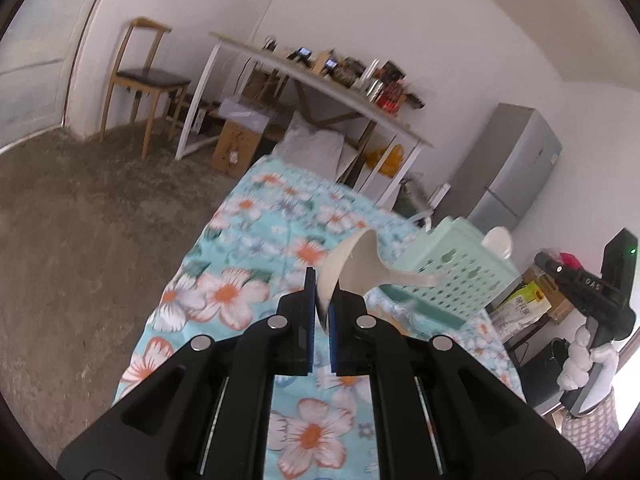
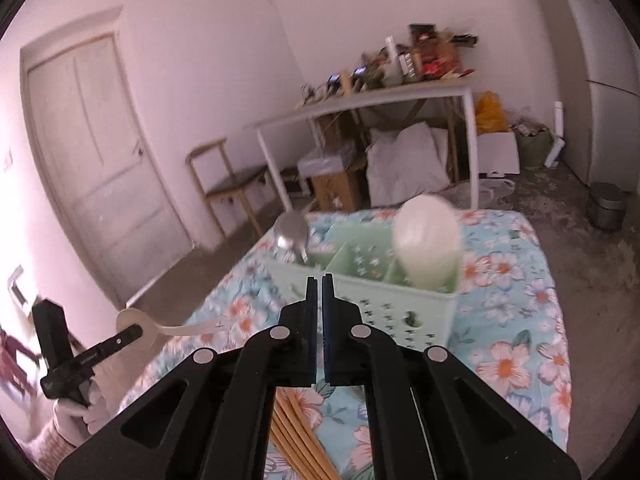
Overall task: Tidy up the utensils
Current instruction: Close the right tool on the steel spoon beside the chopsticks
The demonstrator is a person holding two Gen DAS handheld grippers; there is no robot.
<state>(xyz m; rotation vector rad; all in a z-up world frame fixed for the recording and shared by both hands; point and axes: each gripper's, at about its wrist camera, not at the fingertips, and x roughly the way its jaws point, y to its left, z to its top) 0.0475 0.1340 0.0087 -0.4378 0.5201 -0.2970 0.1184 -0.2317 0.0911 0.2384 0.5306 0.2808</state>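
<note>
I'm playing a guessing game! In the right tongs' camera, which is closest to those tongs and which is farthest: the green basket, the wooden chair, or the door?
1. Green basket: just ahead of the right tongs, on the flowery cloth.
2. Wooden chair: farther back, left, on the floor.
3. Door: farthest, on the left wall.

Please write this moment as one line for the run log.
left gripper: shut on white spoon, airborne | right gripper: shut, empty | green basket: on table

I see white walls, a rough concrete floor (image 1: 72, 240), a wooden chair (image 1: 140, 80) beside a cluttered white desk (image 1: 320, 80), a grey fridge (image 1: 508, 168), and a panelled door (image 2: 100, 160).
</note>
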